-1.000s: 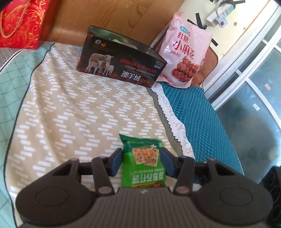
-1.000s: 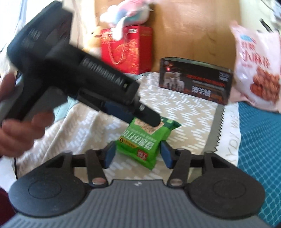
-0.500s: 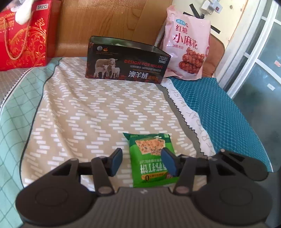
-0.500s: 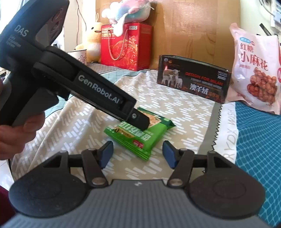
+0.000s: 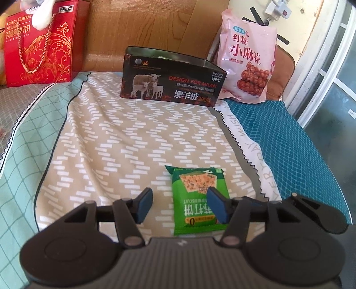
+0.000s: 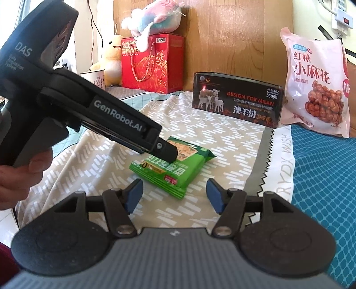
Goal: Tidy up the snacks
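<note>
A green biscuit packet lies flat on the beige patterned cloth. It also shows in the right wrist view. My left gripper is open just above it, its right finger over the packet. In the right wrist view that gripper's finger hovers on the packet's top. My right gripper is open and empty, just short of the packet. A black open box with sheep stands at the back, also in the right wrist view. A pink snack bag leans beside it.
A red gift box stands at the back left, with plush toys on and beside it. A teal netted cloth covers the right side, ending at an edge by the window. A wooden headboard backs everything.
Both grippers opened and let go of the green packet, which now lies on the cloth. The left gripper pulled back slightly to the left; the right gripper drew back.
</note>
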Demonstrator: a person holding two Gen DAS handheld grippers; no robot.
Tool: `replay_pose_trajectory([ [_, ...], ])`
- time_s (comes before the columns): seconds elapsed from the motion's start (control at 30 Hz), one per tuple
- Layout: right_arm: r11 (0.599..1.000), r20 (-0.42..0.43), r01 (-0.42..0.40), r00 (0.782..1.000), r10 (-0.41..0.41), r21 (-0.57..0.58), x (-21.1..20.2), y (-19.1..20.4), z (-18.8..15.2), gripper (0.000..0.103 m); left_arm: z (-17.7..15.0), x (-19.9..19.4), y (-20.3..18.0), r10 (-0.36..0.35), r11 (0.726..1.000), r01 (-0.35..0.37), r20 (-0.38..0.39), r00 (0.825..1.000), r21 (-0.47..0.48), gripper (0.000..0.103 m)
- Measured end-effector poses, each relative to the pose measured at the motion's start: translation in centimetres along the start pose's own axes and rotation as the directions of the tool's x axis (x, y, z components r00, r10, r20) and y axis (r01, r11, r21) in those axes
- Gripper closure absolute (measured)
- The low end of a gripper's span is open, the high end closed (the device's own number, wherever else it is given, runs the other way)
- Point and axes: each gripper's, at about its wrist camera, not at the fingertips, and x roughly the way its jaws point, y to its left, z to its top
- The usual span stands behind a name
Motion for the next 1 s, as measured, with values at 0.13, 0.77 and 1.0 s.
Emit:
replay_pose_trajectory([
  [0.13,1.0,0.015,-0.01,1.0,0.01,0.004,-0.23,-0.25,-0.08,0.037,-0.03,-0.02,0.07,0.0,1.0,0.0,-0.001,1.0,-0.005,0.047],
  [0.77,1.0,0.023,-0.022,1.0,0.022,0.019,-0.27,-0.23,-0.03,0.029,-0.28,0.02,0.18,-0.027,1.0,0.027,0.006,1.0,0.01,0.036],
  [1.0,1.0,0.026,-0.021,0.999,0.02,0.021,-0.27,-0.25,0.0,0.027,-0.42,0.07,0.13,-0.034,0.999,0.034,0.011,0.999,0.026,0.031],
])
